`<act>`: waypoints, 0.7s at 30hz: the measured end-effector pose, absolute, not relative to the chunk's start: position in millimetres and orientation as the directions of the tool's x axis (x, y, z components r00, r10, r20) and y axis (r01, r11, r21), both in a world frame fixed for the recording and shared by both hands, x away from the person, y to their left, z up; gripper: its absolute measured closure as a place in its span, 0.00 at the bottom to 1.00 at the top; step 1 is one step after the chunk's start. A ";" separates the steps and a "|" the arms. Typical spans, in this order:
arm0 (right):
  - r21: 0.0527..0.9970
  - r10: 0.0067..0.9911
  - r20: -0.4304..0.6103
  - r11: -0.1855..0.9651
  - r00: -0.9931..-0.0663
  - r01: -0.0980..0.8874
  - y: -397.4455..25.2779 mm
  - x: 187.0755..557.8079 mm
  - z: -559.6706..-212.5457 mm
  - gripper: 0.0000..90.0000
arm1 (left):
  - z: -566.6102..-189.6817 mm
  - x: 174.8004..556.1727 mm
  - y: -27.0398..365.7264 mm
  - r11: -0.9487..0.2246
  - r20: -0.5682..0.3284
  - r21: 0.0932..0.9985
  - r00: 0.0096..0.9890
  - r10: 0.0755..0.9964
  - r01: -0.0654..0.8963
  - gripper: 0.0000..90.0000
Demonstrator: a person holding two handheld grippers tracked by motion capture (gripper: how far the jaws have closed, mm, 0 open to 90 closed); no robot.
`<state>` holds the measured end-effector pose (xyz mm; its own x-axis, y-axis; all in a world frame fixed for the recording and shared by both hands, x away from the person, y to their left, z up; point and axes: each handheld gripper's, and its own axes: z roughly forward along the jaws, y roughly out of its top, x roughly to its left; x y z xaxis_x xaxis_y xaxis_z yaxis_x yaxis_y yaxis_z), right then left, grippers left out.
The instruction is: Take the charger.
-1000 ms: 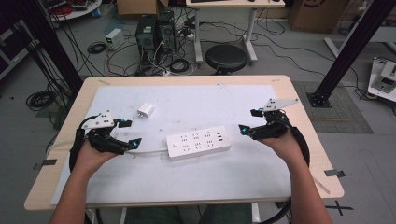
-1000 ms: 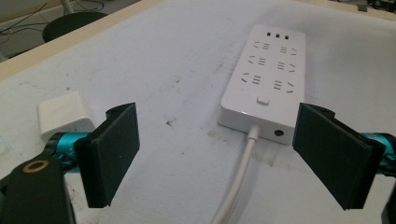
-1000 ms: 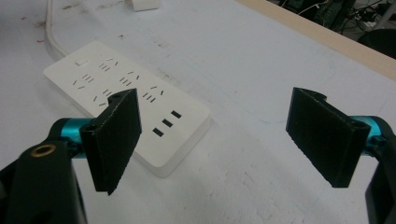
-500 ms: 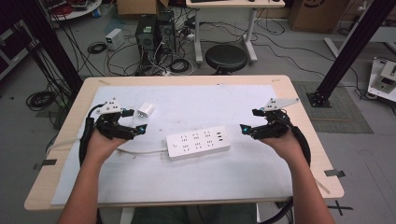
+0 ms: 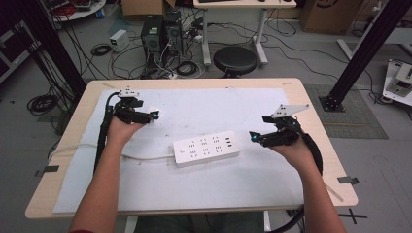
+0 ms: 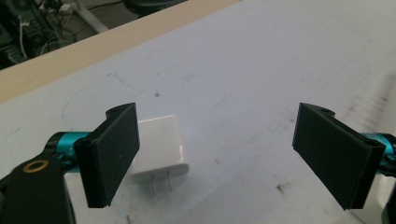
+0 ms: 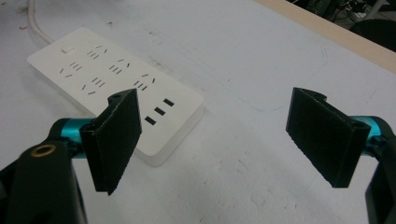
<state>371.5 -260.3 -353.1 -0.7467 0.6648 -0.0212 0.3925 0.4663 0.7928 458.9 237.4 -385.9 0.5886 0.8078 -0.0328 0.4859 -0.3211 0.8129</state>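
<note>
2 tools are at work over the table (image 5: 311, 102), and neither grips anything yet. The left tool (image 6: 219, 154) has its jaws spread wide around the white charger (image 6: 161, 147), which lies flat on the white sheet with its 2 prongs pointing toward the camera; in the left gripper view the charger sits just beside the left-hand jaw, well off centre in the gap, and whether that jaw touches it I cannot tell. In the high view the same tool (image 5: 151, 115) sits at the table's far left, right at the charger. The right tool (image 5: 253, 137) hovers with its jaws equally spread just beside the right end of the power strip (image 5: 206, 148), which lies mid-table with its cord (image 5: 141, 157) trailing left.

Judged from this, the work is at its very start: the reach to the charger looks done, the pinch is not. Left to do, most likely, are closing on the charger, lifting it, carrying it to the strip and pressing the prongs into a socket while the right tool steadies the strip.
</note>
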 end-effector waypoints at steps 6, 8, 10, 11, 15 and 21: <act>0.786 0.670 -0.024 0.471 -0.742 0.400 -259.3 371.9 -357.7 0.21 | -401.3 479.6 234.6 -0.336 -0.015 0.780 0.552 0.834 0.528 0.17; 0.784 0.671 -0.021 0.472 -0.741 0.404 -258.5 370.5 -358.0 0.21 | -408.9 484.6 236.6 -0.317 -0.040 0.776 0.544 0.838 0.545 0.17; 0.783 0.672 -0.022 0.472 -0.740 0.405 -257.9 369.3 -358.0 0.21 | -415.5 488.0 237.8 -0.329 -0.029 0.763 0.538 0.843 0.556 0.17; 0.783 0.674 -0.022 0.471 -0.739 0.406 -257.9 368.9 -358.0 0.21 | -418.7 489.4 237.7 -0.321 -0.041 0.761 0.535 0.844 0.564 0.17; 0.780 0.680 -0.022 0.470 -0.733 0.413 -257.9 368.2 -358.4 0.21 | -427.8 493.9 236.6 -0.326 -0.044 0.744 0.529 0.848 0.584 0.17; 0.778 0.677 -0.024 0.475 -0.736 0.412 -255.0 369.8 -360.9 0.21 | -436.1 497.0 237.0 -0.326 -0.040 0.731 0.514 0.857 0.600 0.17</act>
<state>369.8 -255.0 -360.9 -0.7358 0.6768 -0.0236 0.4119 0.4750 0.7776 497.0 237.0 -436.1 0.5144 0.8566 -0.0404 0.5997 -0.3256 0.7309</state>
